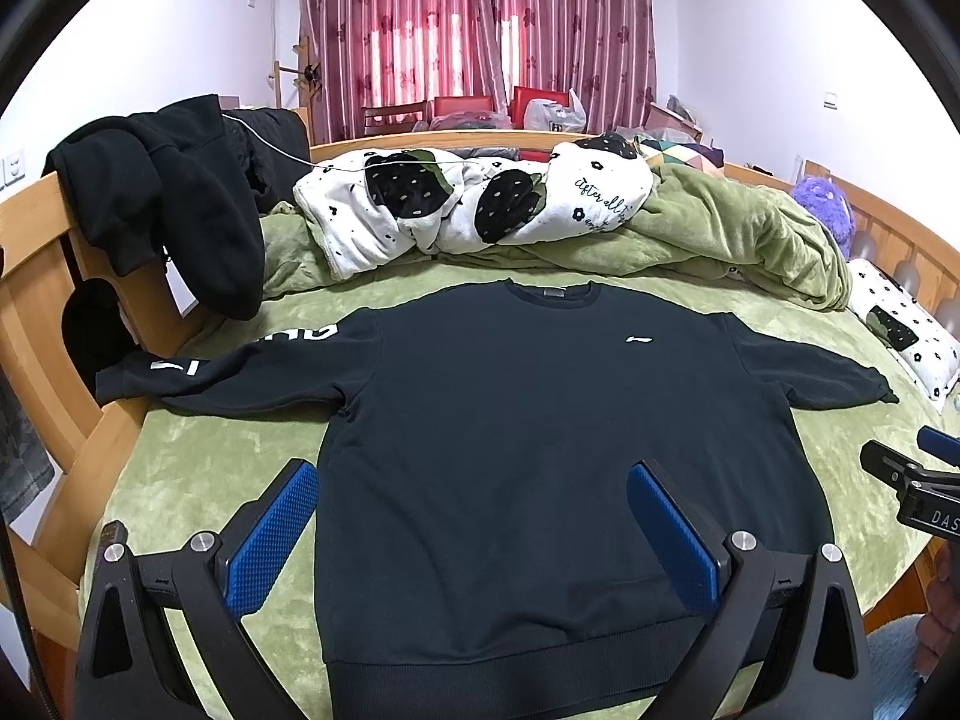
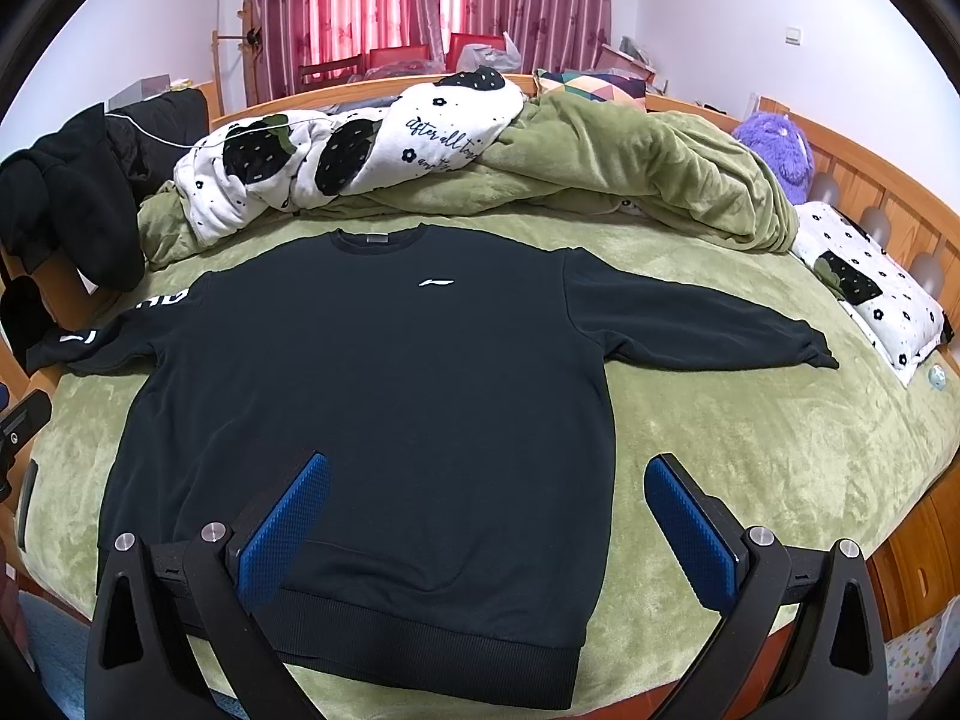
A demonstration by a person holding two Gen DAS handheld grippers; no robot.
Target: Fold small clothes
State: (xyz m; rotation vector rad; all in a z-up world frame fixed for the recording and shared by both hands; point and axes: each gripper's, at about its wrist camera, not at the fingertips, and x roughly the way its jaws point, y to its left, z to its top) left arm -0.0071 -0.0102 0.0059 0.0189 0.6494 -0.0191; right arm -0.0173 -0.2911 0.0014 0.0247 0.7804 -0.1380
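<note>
Black script reading "after all to…" runs across the white quilt (image 2: 360, 138) at the far side of the bed, and "DAS" stands on the right gripper (image 1: 936, 519), cut off.

One black sweatshirt (image 1: 540, 450), two claws, one purple plush toy (image 2: 777, 147), one white patterned pillow (image 2: 870, 288).

Open left claw (image 1: 474, 483) above flat black sweatshirt (image 1: 510, 420).
</note>
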